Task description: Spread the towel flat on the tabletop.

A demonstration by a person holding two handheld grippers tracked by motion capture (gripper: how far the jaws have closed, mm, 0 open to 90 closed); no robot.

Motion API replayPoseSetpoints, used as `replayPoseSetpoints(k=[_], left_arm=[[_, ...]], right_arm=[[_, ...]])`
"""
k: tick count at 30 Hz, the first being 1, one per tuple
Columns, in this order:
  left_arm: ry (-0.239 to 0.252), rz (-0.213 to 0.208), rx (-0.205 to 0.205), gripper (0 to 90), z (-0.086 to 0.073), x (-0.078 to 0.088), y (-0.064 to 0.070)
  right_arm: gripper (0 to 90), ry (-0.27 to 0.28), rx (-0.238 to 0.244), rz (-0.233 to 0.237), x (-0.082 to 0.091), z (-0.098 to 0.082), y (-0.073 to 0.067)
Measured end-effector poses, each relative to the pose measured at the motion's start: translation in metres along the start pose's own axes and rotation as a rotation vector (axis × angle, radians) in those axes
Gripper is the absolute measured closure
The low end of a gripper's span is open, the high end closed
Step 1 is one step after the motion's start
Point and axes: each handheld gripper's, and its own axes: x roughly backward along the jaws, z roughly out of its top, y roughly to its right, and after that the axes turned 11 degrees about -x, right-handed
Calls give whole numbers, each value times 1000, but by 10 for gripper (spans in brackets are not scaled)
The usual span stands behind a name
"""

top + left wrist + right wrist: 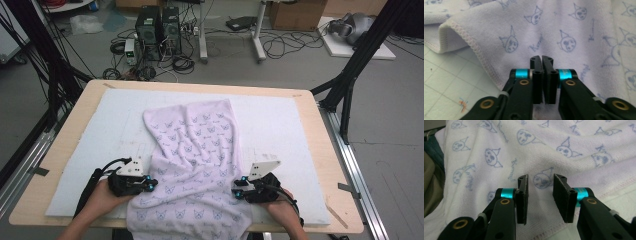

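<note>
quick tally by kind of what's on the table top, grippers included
towel: 1
foam mat: 1
grippers: 2, the left gripper at one side of the towel, the right gripper at the other
total: 4

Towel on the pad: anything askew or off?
Yes. The towel lies skewed and rumpled on the white pad, ridged through the middle, its near end spilling over the table's front edge. In the left gripper view one hem is folded over. No damage shows.
</note>
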Motion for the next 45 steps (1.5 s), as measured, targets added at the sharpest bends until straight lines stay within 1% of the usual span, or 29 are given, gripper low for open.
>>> replayPoseSetpoints(k=[2, 3, 6, 7, 9, 10, 11, 12, 13, 15, 16, 18, 19, 20, 21, 22, 23, 24, 25, 26, 27, 29, 33, 34, 36, 38, 41, 43, 45], left_arm=[[-11, -2, -17, 882, -3, 9, 3], [-4, 0, -16, 884, -6, 15, 5], [17, 41, -2, 885, -14, 39, 13], [36, 48, 5, 885, -17, 49, 16], [59, 59, 13, 881, -19, 60, 18], [59, 68, 16, 868, -19, 63, 18], [60, 83, 28, 810, -18, 64, 17], [67, 89, 37, 739, -18, 63, 15], [67, 96, 42, 715, -17, 61, 13], [55, 118, 66, 605, -15, 52, 5], [47, 125, 68, 573, -15, 46, 0], [35, 126, 106, 542, -14, 32, -11], [29, 118, 111, 534, -14, 27, -15], [19, 105, 116, 549, -14, 22, -17], [5, 88, 117, 600, -13, 15, -19], [-9, 72, 110, 679, -13, 10, -20], [8, 48, 108, 753, -12, 8, -20], [5, 55, 101, 827, -11, 7, -20], [-5, 62, 98, 848, -9, 7, -20], [-8, 77, 92, 858, -7, 7, -20], [-21, 100, 85, 861, -6, 7, -21], [-17, 142, 95, 863, -3, 9, -25], [12, 228, 131, 864, 7, 7, -42], [15, 249, 131, 864, 11, 5, -47], [-4, 288, 123, 864, 21, -5, -55], [-25, 297, 134, 864, 23, -14, -62], [-40, 288, 154, 853, 19, -24, -69], [-24, 292, 166, 789, 18, -22, -70], [9, 292, 171, 710, 18, -14, -68]], right_arm=[[651, 6, -7, 1, 0, -1, 0], [650, 6, -9, -1, 0, -1, 0], [641, 3, -5, -10, 1, -1, -3], [641, 6, 0, -9, 2, -1, -3], [637, 20, 2, -10, 4, -1, -4], [637, 27, 6, -15, 5, -1, -4], [636, 30, 6, -13, 6, -1, -4], [634, 30, 11, -18, 7, -1, -4], [633, 34, 9, -17, 8, -1, -4], [624, 33, 1, -18, 8, -2, -4], [618, 29, 0, -21, 7, -3, -3], [606, 12, 0, -31, 4, -3, -2], [607, 8, 4, -44, 3, -2, -2], [613, 4, 6, -42, 2, -2, -2], [638, 6, 7, -43, 1, -1, -1], [673, 7, 6, -48, 0, 0, 0], [713, 7, 5, -51, 0, 0, 1], [766, 4, 2, -51, 1, 0, 2], [840, 2, -4, -46, 1, 1, 3], [867, -6, -2, -53, 2, 1, 3], [873, -14, 5, -57, 3, 2, 3], [877, -22, 21, -81, 5, 3, 3], [879, 7, -3, -134, 11, 3, 10], [879, 17, -18, -144, 13, 5, 13], [879, 46, -35, -159, 16, 7, 20], [879, 67, -63, -173, 17, 10, 28], [878, 56, -71, -181, 12, 12, 36], [872, 59, -71, -180, 11, 12, 37], [833, 86, -64, -180, 16, 12, 35]])
